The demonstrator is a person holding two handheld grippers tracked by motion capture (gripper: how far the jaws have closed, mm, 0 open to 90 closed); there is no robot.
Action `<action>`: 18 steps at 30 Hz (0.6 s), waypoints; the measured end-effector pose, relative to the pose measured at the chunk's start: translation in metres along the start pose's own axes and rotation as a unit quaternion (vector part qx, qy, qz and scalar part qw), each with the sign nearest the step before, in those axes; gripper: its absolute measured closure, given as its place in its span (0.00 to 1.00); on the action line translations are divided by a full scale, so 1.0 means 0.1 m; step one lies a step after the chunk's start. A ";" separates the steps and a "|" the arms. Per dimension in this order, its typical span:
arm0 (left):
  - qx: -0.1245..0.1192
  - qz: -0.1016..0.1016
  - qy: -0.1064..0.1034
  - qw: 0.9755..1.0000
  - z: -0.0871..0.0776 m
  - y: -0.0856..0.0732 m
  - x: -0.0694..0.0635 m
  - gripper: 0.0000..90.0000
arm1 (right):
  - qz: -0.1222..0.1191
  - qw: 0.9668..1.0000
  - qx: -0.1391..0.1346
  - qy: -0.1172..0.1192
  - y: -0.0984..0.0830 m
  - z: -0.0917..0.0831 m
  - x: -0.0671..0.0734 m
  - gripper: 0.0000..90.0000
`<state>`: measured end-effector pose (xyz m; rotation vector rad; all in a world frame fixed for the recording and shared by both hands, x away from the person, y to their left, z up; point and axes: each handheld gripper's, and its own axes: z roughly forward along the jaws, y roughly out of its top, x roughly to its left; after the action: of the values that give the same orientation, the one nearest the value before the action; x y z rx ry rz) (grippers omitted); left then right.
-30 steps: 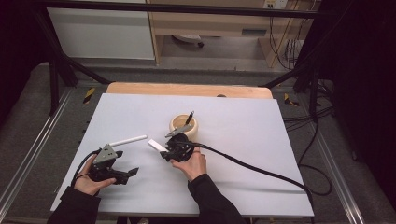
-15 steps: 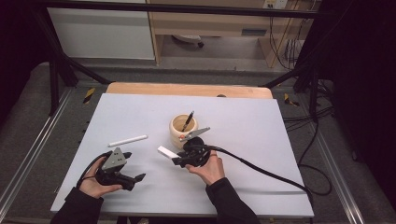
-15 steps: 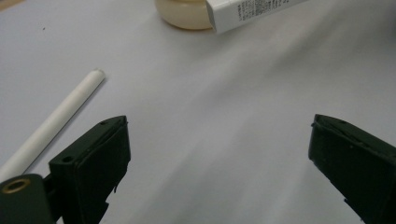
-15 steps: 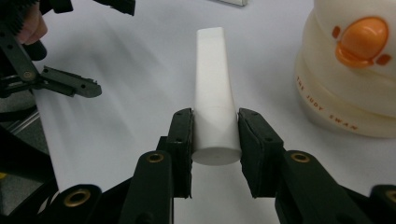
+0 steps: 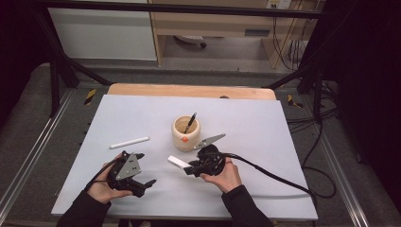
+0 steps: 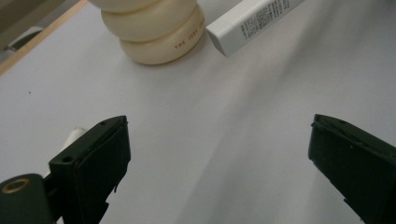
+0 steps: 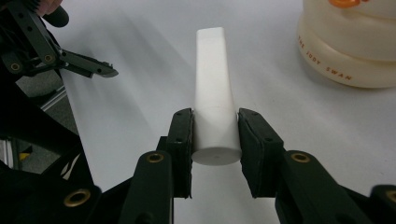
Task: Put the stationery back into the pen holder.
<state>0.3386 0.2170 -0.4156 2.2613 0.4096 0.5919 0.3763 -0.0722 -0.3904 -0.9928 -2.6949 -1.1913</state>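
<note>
A plain white plastic tube [image 7: 212, 93] sits in the black right gripper [image 7: 215, 135], with small dark print along its side, near the cream ribbed round pot [image 5: 186, 134]. That pot bears an orange spot and reddish lettering. A plain white stick [image 5: 129, 142] lies left of the pot on the pale grey bench [image 5: 265, 127] with its light wooden far edge.

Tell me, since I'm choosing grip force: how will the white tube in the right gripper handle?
The tube looks light, carried level by its cap end alone. Its round cap sits between flat pads, so it may twist or slip. The far end is crimped flat, so it probably won't roll far.

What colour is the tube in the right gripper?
White; the tube shows best in the right gripper view.
</note>
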 end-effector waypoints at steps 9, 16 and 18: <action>0.004 0.080 0.015 0.997 0.10 0.19 -0.10 0.06 | 0.014 1.000 -0.003 0.008 -0.07 -0.09 -0.05 0.75; 0.002 0.140 0.021 0.990 0.21 0.34 -0.19 0.09 | 0.026 0.999 -0.006 0.020 -0.09 -0.11 -0.08 0.75; 0.001 0.153 0.022 0.988 0.25 0.37 -0.21 0.09 | 0.027 0.999 -0.007 0.022 -0.09 -0.11 -0.08 0.75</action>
<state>0.3380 0.1676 -0.4096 2.3344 0.0813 0.7985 0.3753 -0.0884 -0.3904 -1.0214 -2.6133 -1.2084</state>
